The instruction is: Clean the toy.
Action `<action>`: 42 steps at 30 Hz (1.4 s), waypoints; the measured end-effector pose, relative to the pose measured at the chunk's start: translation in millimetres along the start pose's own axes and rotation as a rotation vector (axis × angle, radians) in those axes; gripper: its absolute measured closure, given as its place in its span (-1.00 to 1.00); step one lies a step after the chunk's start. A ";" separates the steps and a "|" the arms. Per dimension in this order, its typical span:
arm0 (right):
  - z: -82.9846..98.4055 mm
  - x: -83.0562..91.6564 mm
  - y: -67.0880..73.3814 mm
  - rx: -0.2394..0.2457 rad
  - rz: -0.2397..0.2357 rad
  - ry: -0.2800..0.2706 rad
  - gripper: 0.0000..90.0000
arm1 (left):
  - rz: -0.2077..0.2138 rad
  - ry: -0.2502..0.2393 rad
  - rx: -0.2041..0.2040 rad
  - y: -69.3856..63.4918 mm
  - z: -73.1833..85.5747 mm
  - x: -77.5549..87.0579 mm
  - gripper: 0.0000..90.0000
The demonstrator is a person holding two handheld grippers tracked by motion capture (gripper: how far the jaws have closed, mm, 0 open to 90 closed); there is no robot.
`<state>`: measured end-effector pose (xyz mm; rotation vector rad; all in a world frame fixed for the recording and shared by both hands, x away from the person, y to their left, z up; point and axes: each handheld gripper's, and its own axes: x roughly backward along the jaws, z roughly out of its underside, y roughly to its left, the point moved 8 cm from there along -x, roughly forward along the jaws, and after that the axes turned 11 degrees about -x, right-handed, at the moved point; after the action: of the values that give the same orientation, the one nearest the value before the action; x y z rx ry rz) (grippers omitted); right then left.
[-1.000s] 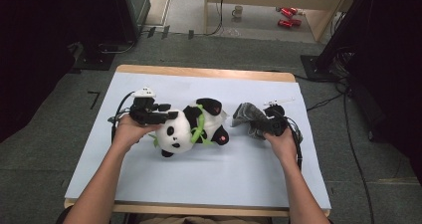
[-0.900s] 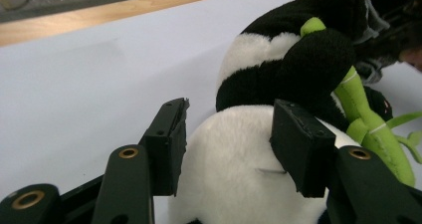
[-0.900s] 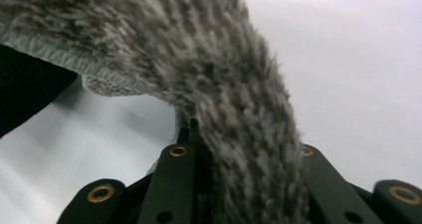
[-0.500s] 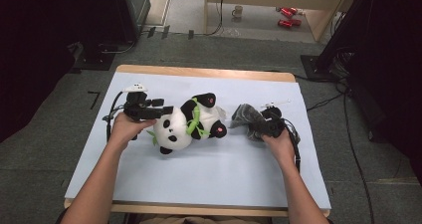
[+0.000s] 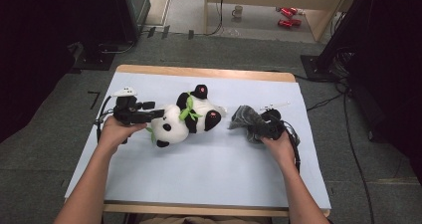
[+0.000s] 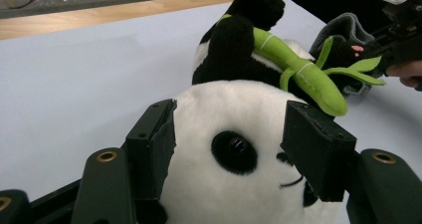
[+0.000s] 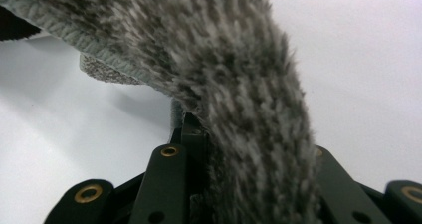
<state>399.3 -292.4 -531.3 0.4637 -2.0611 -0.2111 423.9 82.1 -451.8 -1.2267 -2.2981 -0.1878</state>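
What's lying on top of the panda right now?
A green bamboo stalk lies across the panda, over its black arm and white belly, leaves spreading toward the grey fuzzy cloth. Whatever is under the stalk and beneath the panda's back is covered.

A table (image 5: 149, 204) with a pale wooden edge fills the middle of the high view, covered almost wholly by a light blue-white sheet (image 5: 199, 169). A stuffed panda (image 5: 184, 119) lies on the sheet left of centre, a green bamboo sprig across its body. A grey fuzzy cloth (image 5: 244, 118) lies on the sheet just right of centre, near the panda's feet.
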 end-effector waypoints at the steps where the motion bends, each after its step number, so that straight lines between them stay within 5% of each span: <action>1: -0.1 0.4 -0.8 0.003 0.000 -0.005 0.57 | -0.004 -0.005 -0.013 -0.9 1.5 7.5 -0.18; 11: -0.7 13.4 -12.8 -0.010 0.017 -0.041 0.60 | -0.085 0.004 -0.058 5.6 27.2 32.4 -0.21; 23: -2.5 7.9 -24.8 -0.028 0.024 -0.103 0.49 | -0.143 0.129 -0.060 21.2 74.3 30.7 -0.18; 31: -4.6 0.3 -26.2 -0.037 -0.003 -0.094 -0.23 | -0.129 0.170 -0.072 23.7 91.1 26.5 -0.20; 42: -6.1 21.8 -9.8 0.032 -0.047 -0.134 -0.48 | -0.143 0.205 -0.078 26.8 98.0 24.6 -0.22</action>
<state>397.0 -310.0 -514.1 0.5308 -2.1882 -0.2438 397.0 150.5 -526.2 -1.0278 -2.2158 -0.4374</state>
